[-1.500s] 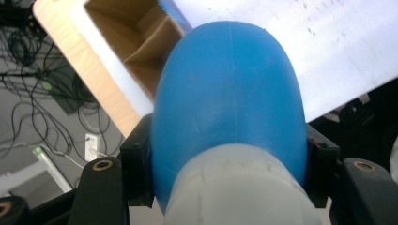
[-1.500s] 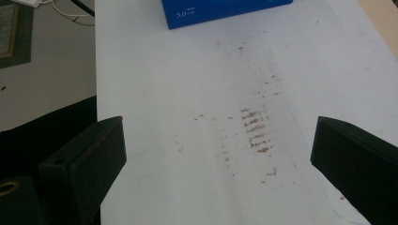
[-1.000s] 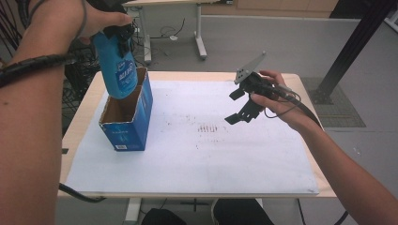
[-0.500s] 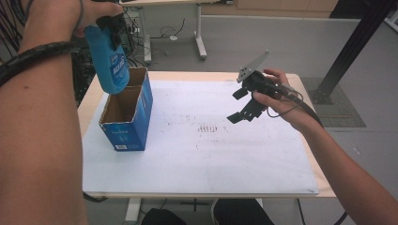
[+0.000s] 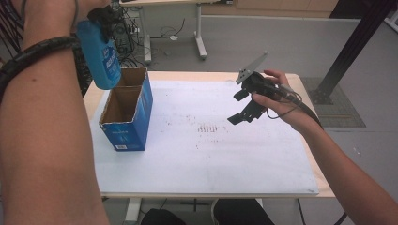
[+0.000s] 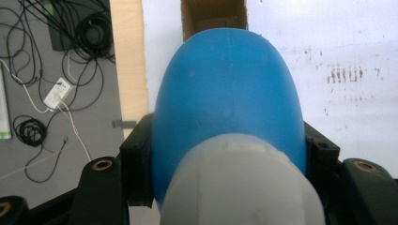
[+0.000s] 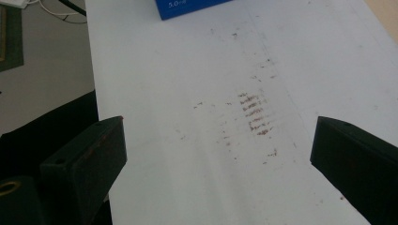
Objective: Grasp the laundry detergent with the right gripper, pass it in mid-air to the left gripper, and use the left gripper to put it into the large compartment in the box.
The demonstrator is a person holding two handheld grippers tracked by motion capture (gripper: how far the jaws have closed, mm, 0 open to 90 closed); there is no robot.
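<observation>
White worktop [image 5: 206, 159] w/ open blue box [image 5: 126, 112]; left gripper [image 6: 225, 154] fingers clamp blue bottle [image 5: 99, 56], prob. above box; right gripper [image 5: 244, 105] fingers wide, empty.

This looked like a lab or office workroom. The tabletop [image 5: 263, 187], covered in a stained white sheet, stood on a grey floor [image 5: 281, 42]. Tangled black cables [image 6: 70, 33] and a white adapter [image 6: 58, 91] lay on that floor, another desk's legs [image 5: 199, 40] stood beyond, and a black metal frame post [image 5: 356, 47] rose at the right.
</observation>
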